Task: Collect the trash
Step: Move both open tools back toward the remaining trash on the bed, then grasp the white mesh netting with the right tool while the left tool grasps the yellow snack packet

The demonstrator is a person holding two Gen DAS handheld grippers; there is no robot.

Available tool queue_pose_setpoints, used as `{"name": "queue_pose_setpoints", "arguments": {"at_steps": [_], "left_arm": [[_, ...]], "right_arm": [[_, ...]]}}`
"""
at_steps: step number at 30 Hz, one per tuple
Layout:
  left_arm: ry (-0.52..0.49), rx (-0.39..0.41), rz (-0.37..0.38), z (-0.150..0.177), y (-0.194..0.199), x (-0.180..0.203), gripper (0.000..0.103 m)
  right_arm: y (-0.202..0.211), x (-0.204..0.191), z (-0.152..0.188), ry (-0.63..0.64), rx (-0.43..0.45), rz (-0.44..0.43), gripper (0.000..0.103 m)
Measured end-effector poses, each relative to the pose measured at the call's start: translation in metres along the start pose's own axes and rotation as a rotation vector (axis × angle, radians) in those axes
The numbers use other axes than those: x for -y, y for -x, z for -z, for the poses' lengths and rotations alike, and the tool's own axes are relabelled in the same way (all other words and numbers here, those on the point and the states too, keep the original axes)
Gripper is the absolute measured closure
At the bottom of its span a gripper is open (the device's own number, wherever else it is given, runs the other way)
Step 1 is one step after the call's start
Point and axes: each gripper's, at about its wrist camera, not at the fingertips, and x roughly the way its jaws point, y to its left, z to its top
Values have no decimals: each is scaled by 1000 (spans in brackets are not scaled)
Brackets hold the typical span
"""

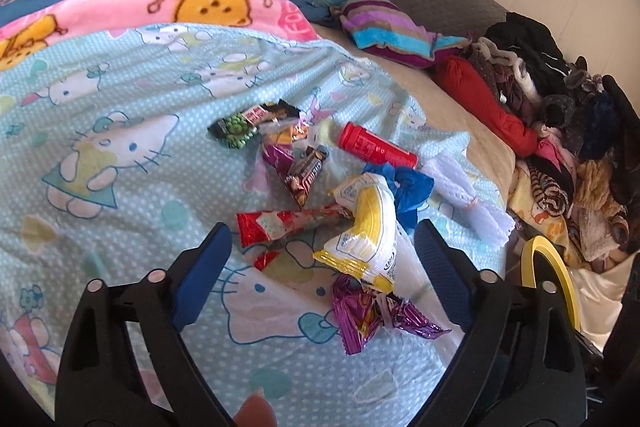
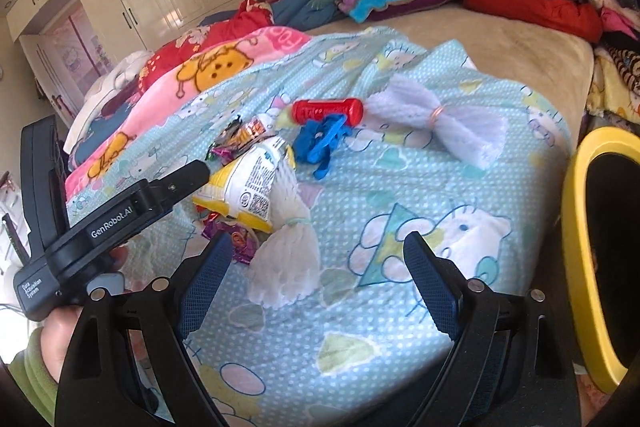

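Under both grippers spreads a light blue sheet (image 1: 120, 99) printed with cartoon cats, covering most of a bed (image 2: 500, 39). Beyond the grippers, at the far end, lie a pink cartoon blanket (image 1: 160, 3), a striped purple and turquoise cloth (image 1: 392, 31) and a heap of dark and red clothes (image 1: 540, 99). To the right of the right gripper (image 2: 320, 275) stands a bin with a yellow rim (image 2: 576, 227), its inside dark.

Trash lies scattered on the sheet ahead of both tools. Straight ahead of the left gripper (image 1: 322, 255), just past its fingertips, sits a white and yellow packet (image 1: 364, 227), with a purple foil wrapper (image 1: 368, 315) between the jaws and a red wrapper (image 1: 280, 227) just ahead of the left finger. Farther on are a brown and purple snack wrapper (image 1: 296, 167), a green and black packet (image 1: 240, 131), a red tube (image 1: 376, 147), a crumpled blue piece (image 1: 408, 187) and a white foam net tied in the middle (image 1: 468, 199).

Ahead of the right gripper, near its left finger, lies a second white foam net (image 2: 288, 267), touching the yellow packet.

Both grippers stand wide apart and grasp nothing. The left one shows in the right wrist view as a black body held by a hand (image 2: 56, 339) in a green sleeve (image 2: 28, 379).
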Motion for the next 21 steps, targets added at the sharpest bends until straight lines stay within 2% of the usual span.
{"name": "queue_pose_setpoints", "arguments": {"at_steps": [3, 12, 18, 20, 21], "left_arm": [[18, -25, 25, 3, -6, -1, 29], [50, -75, 83, 8, -21, 4, 41], [44, -93, 96, 9, -28, 7, 48], [49, -96, 103, 9, -29, 8, 51], [50, -99, 106, 10, -29, 8, 55]], "right_arm": [[-7, 1, 3, -23, -22, -17, 19], [-18, 16, 10, -103, -92, -80, 37], [-23, 13, 14, -96, -121, -141, 59], [-21, 11, 14, -82, -112, -155, 72], [-20, 9, 15, -74, -108, -160, 75]]}}
